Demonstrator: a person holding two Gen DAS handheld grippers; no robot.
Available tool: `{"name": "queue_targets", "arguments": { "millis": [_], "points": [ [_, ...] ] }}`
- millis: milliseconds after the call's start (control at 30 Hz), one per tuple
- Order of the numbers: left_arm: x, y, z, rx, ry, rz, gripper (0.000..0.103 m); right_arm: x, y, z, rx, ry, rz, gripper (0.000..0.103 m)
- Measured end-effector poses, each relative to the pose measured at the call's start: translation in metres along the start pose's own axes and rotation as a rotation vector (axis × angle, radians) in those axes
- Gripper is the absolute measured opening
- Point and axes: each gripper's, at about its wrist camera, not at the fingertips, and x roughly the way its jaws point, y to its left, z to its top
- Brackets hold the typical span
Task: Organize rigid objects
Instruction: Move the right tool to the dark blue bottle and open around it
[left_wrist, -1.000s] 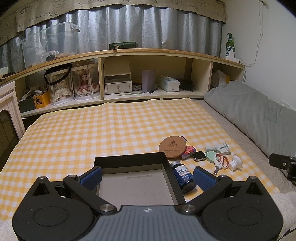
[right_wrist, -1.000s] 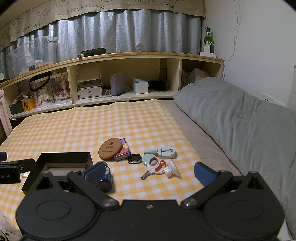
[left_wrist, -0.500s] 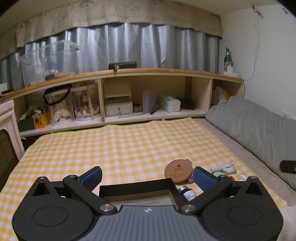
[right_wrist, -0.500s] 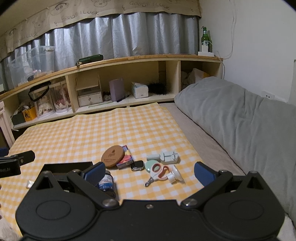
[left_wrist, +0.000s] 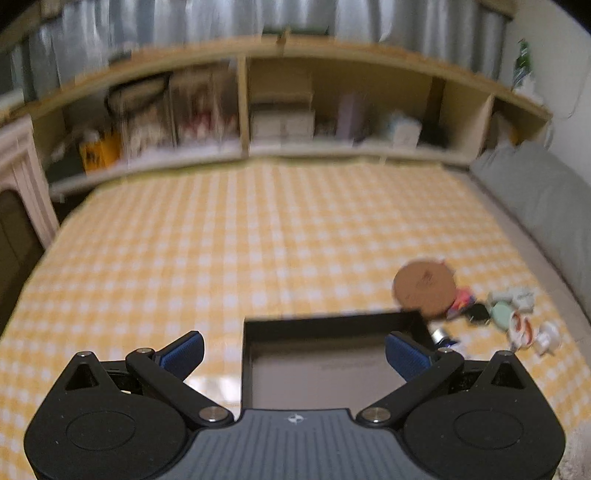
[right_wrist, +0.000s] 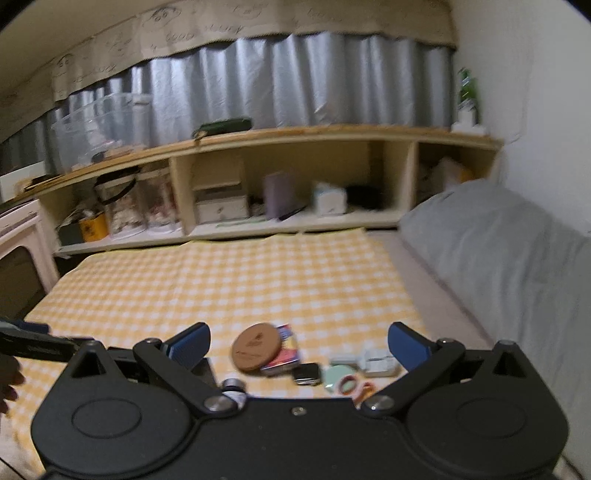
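A black open box (left_wrist: 325, 325) lies on the yellow checked cloth, just beyond my open, empty left gripper (left_wrist: 295, 350). Right of it lie a round brown coaster (left_wrist: 424, 288) over a colourful small box (left_wrist: 461, 304), a small bottle (left_wrist: 441, 336), a black watch-like item (left_wrist: 478, 314), a mint disc (left_wrist: 502, 314), scissors (left_wrist: 521, 330) and white pieces. In the right wrist view my open, empty right gripper (right_wrist: 297, 345) frames the coaster (right_wrist: 256, 347), the colourful box (right_wrist: 286, 354), the mint disc (right_wrist: 334, 376) and a white item (right_wrist: 376, 363). The bottle cap (right_wrist: 233, 386) shows low.
A grey pillow (right_wrist: 498, 266) runs along the right side by the wall. A wooden shelf (right_wrist: 295, 136) with boxes, jars and a clear bin stands at the far end of the bed. A pale cabinet (left_wrist: 18, 184) stands at the left.
Both views have shifted and are motion-blurred. The left gripper has moved left, so the box sits right of centre. The right gripper has tilted up and drawn back; items sit lower in its view.
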Motion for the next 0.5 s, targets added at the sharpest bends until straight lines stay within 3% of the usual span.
{"name": "queue_targets", "arguments": {
  "millis": [33, 100, 300, 367, 433, 500],
  "points": [
    [0.008, 0.005, 0.0, -0.013, 0.035, 0.004, 0.093, 0.008, 0.0, 0.004, 0.006, 0.023, 0.018, 0.103],
    [0.02, 0.015, -0.004, -0.043, 0.088, 0.018, 0.074, 0.027, 0.003, 0.007, 0.015, 0.073, 0.037, 0.103],
    [0.05, 0.044, -0.014, -0.154, 0.231, -0.015, 0.034, 0.091, 0.0, 0.019, 0.097, 0.258, 0.148, 0.103],
    [0.054, 0.049, -0.018, -0.166, 0.265, -0.021, 0.026, 0.116, 0.0, 0.023, 0.131, 0.329, 0.172, 0.1],
    [0.056, 0.05, -0.021, -0.165, 0.289, -0.017, 0.023, 0.139, 0.003, 0.023, 0.15, 0.39, 0.187, 0.086],
    [0.061, 0.05, -0.023, -0.157, 0.309, -0.011, 0.021, 0.161, 0.005, 0.018, 0.163, 0.442, 0.196, 0.083]
  ]
}}
